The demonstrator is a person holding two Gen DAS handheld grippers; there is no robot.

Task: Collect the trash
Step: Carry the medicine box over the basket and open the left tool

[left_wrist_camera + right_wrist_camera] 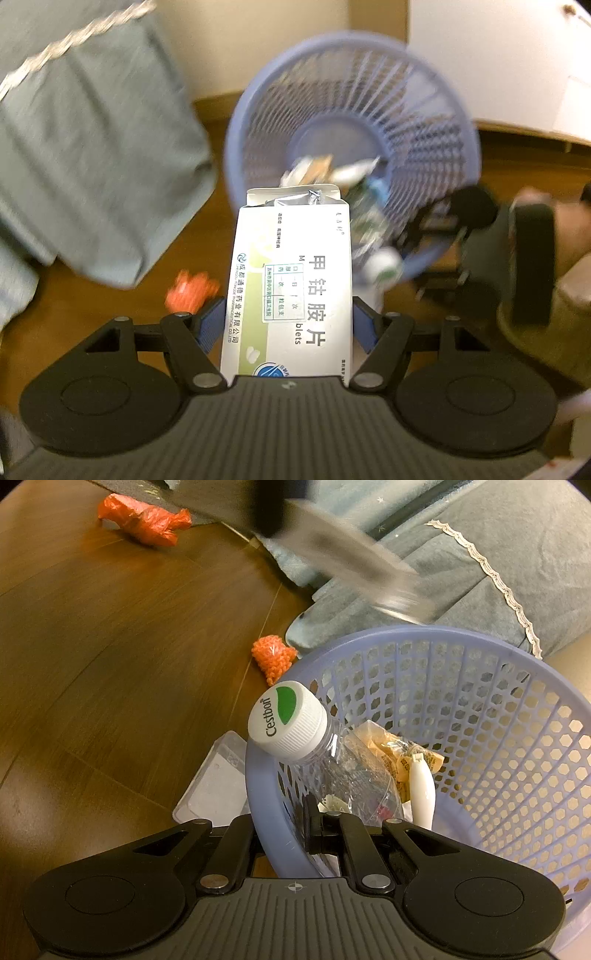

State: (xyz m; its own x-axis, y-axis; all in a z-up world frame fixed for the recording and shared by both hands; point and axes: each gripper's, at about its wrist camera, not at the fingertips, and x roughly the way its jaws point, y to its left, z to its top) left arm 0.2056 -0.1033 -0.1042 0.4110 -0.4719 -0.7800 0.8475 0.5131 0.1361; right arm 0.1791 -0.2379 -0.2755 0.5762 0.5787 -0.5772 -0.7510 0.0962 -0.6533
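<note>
Right wrist view: basket (480,709) fills the lower right, a capped bottle (295,734) leaning on its near rim, wrappers (399,760) inside. Crumpled bag (144,520) lies upper left on the floor (110,664), bedding (480,554) upper right behind the basket.

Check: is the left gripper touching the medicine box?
Touching. The left wrist view shows the left gripper with its blue pads pressed against both sides of the medicine box.

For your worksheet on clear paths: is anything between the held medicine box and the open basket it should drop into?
Nothing visible blocks it. The left gripper holds the medicine box, pointing at the basket, whose mouth is open; a bottle leans on its near rim.
</note>
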